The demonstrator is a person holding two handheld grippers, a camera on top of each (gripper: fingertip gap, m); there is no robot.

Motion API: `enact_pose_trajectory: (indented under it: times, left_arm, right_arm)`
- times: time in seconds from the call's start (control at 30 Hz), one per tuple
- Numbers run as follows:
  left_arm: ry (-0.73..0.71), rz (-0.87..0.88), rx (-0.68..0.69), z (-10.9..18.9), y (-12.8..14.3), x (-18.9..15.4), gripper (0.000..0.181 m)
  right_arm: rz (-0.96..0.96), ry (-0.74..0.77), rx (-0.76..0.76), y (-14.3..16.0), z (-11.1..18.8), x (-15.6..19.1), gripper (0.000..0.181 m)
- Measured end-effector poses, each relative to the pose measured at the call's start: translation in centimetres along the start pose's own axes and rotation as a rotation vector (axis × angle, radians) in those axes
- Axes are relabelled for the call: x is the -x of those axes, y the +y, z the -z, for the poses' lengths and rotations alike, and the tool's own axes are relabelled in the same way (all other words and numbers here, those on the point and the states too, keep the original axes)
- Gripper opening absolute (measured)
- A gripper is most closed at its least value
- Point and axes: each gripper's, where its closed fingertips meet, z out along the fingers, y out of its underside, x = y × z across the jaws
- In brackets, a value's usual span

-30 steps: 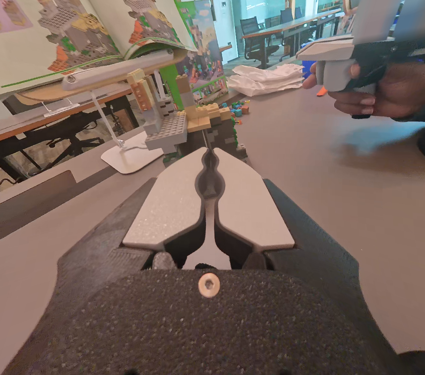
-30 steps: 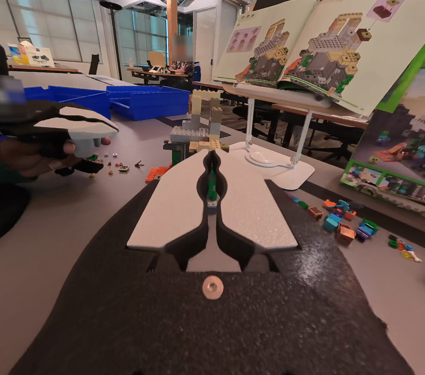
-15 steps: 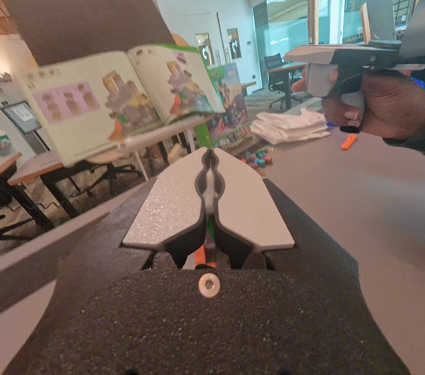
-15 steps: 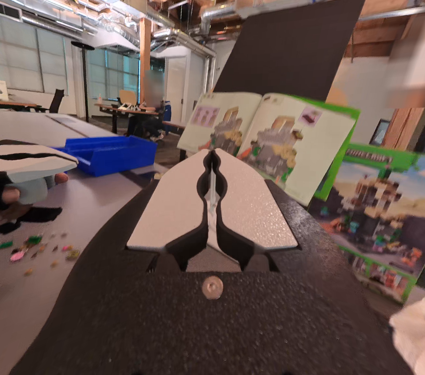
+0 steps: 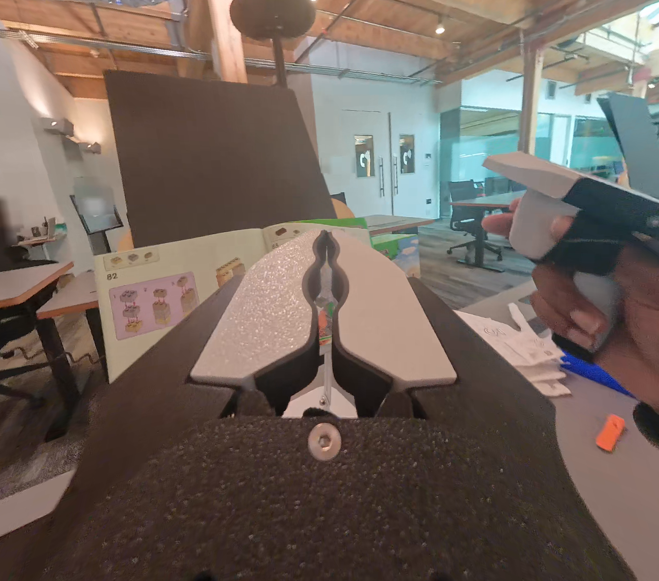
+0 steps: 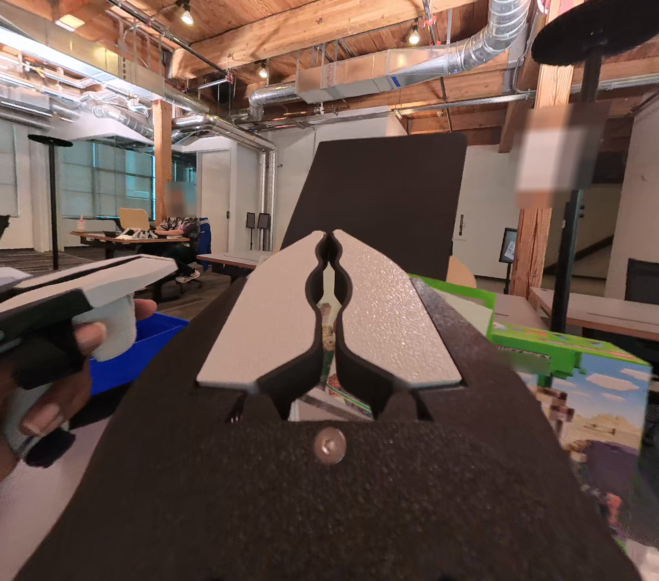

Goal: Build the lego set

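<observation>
Now, left wrist view —
My left claw (image 5: 326, 236): fingers pressed together, nothing between them, tilted up off the table (image 5: 602, 507).
Instruction booklet (image 5: 160, 293): open straight ahead, partly hidden behind my fingers.
My right claw (image 5: 488, 163): in a hand (image 5: 606, 314) at the right edge, above white paper (image 5: 513, 346) and an orange piece (image 5: 610, 432) near the table's right edge.
Lego build: out of sight in both views.

Right wrist view —
My right claw (image 6: 328, 233): fingers pressed together, empty, aimed toward the ceiling.
Set box (image 6: 570, 396): low right.
Blue bin (image 6: 142, 346): left, behind my left claw (image 6: 171, 265).
</observation>
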Motion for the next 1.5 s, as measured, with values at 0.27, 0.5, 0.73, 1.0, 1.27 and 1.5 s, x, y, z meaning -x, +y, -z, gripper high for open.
enact_pose_trajectory:
  times: [0.27,0.5,0.73,1.0,1.27,1.5]
  left_arm:
    - [-0.071,0.079,0.086,-0.9,6.9,3.3,0.0]
    - [-0.117,0.057,0.146,-1.5,10.7,5.0,0.0]
    - [-0.122,-0.004,0.149,-1.5,10.7,4.7,0.0]
    - [-0.077,-0.024,0.149,-1.7,10.6,3.3,0.0]
    - [-0.07,-0.043,0.153,-1.7,10.5,3.3,0.0]
    - [-0.081,-0.066,0.15,-1.2,9.5,3.8,0.0]
  right_arm:
    - [-0.026,-0.024,0.087,6.8,-1.6,0.0,0.0]
    - [0.013,0.031,0.158,11.5,-2.4,-1.7,0.0]
    - [0.039,0.046,0.199,13.5,-2.6,-2.1,0.0]
    - [0.039,0.029,0.203,13.3,-2.6,-1.6,0.002]
    - [0.045,0.032,0.199,13.0,-2.4,-1.8,0.0]
    - [0.046,0.027,0.216,13.7,-2.8,-1.6,0.0]
